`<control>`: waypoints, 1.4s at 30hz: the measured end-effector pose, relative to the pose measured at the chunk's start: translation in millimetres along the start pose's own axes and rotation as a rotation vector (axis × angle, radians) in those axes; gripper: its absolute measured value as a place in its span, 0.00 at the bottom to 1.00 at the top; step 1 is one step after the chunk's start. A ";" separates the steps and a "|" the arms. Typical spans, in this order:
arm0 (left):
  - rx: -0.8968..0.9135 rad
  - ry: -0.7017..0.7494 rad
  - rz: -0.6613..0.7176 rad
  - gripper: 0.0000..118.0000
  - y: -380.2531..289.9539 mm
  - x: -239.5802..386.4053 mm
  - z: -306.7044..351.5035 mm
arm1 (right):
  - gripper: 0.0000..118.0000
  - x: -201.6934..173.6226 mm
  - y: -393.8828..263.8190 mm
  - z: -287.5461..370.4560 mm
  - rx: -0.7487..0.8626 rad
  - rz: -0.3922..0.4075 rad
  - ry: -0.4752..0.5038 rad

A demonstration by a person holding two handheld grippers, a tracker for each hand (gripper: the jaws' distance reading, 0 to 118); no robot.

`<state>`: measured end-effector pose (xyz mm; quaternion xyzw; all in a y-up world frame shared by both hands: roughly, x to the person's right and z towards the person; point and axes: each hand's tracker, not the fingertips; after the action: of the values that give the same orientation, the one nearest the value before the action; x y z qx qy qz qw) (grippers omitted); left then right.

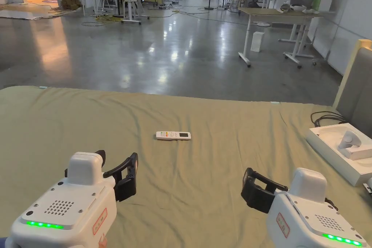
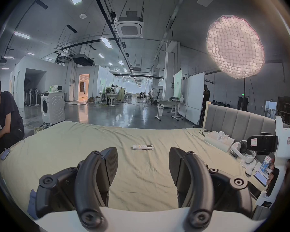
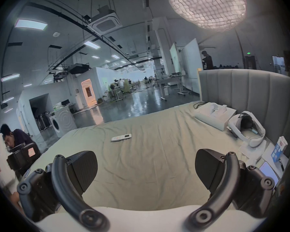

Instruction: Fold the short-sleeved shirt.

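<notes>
- Both grippers are up over the near edge of the bed, side by side and well apart, each pointing across the olive sheet [image 1: 203, 114].
- Left gripper [image 2: 142, 166]: jaws spread wide, bare sheet between them, nothing held. From the head view it sits low on the left [image 1: 118, 172], green lights glowing on its white body.
- Right gripper [image 3: 146, 168]: jaws wide apart too, gripping nothing. In the head view it sits low on the right [image 1: 254, 190].
- The short-sleeved shirt: I cannot pick one out anywhere on the bed. There is a bit of bluish cloth [image 2: 32, 202] at the near left edge in the left gripper view, but what it is I cannot tell.
- Out ahead, between the two grippers and farther across the bed, a white remote control [image 1: 173, 135] lies flat on the sheet, touching neither tool.
- Over to the right, by the grey padded headboard [image 3: 258, 98], there is an open white box [image 1: 338, 154] with a white device in it, and a white headset [image 3: 248, 130] just beside that.
- A person in a dark top [image 2: 7, 115] sits bent forward at the far left end of the bed.
- Beyond the bed, a white washing machine [image 2: 53, 106] stands on the shiny grey floor [image 1: 145, 52].
</notes>
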<state>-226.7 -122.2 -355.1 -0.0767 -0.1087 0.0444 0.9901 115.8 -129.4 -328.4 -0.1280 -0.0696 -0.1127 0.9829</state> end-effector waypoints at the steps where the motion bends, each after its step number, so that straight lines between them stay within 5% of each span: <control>1: -0.003 -0.001 0.000 0.57 -0.8 -0.2 0.0 | 0.98 -2.2 2.0 -0.5 -0.007 0.008 -0.039; 11: -0.020 -0.004 0.024 0.57 -2.2 -4.4 -0.5 | 0.98 -30.7 13.5 -13.5 -0.118 0.161 -0.254; 19: -0.036 -0.011 0.027 0.57 -5.2 -6.6 -0.5 | 0.98 -31.1 10.1 -12.5 -0.153 0.123 -0.131; 27: -0.048 -0.013 0.045 0.57 -6.6 -11.1 0.3 | 0.98 -29.4 11.0 -5.7 -0.109 0.120 -0.124; 42: -0.046 -0.005 0.051 0.57 -5.7 -15.5 0.0 | 0.98 -7.4 14.8 -10.5 -0.146 -0.022 0.022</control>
<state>-241.3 -129.5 -357.4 -0.1019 -0.1100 0.0671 0.9864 113.3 -116.8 -343.2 -0.1971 -0.0517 -0.1297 0.9704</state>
